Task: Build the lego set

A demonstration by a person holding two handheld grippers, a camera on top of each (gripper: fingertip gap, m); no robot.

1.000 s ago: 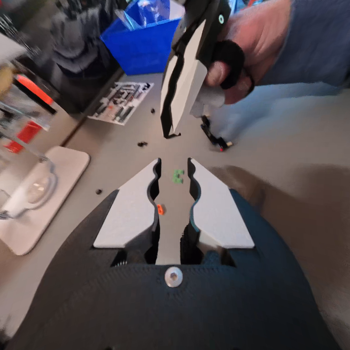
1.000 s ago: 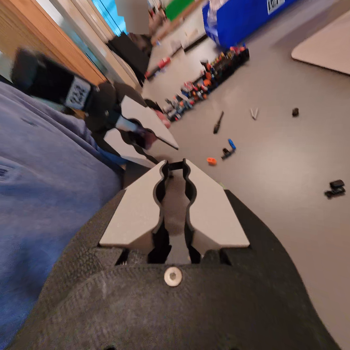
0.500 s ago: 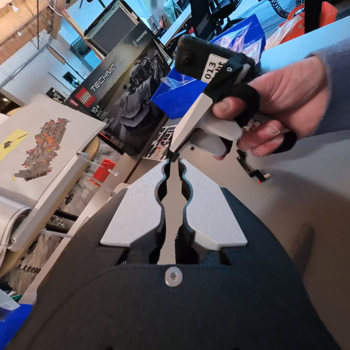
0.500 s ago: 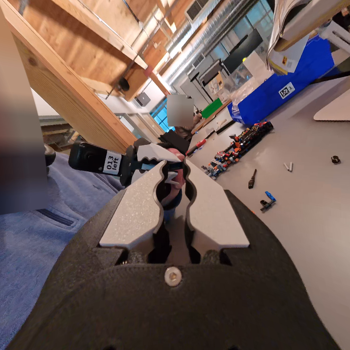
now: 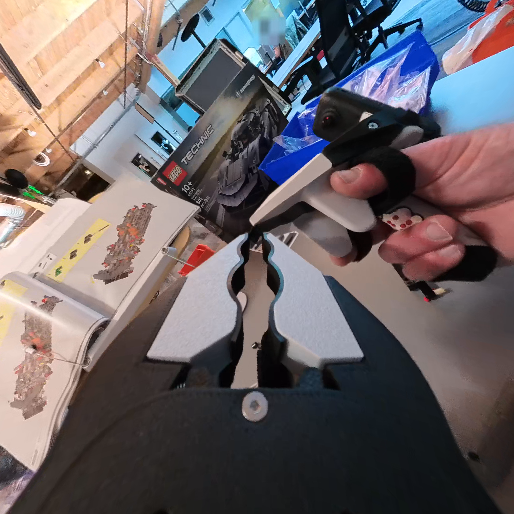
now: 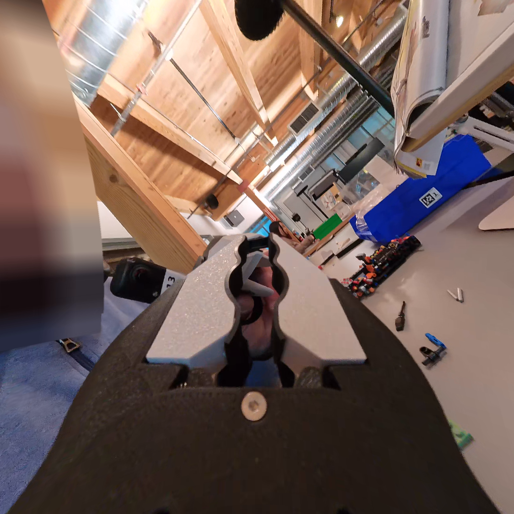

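Both claws are up off the grey table (image 6: 459, 389), meeting tip to tip. My right gripper (image 6: 257, 242) is pinched down on a small black lego piece (image 6: 256, 243) held crosswise at its tips. My left gripper (image 5: 254, 239) is down to a narrow slit, and the piece sits right at its tips. I honestly can't tell if the left has hold of it.

The half-built model (image 6: 385, 264) lies further back on the table, with a blue pin (image 6: 434, 338) loose nearer me. The lego box (image 5: 222, 167) and open instruction booklet (image 5: 119, 236) are off to my left.
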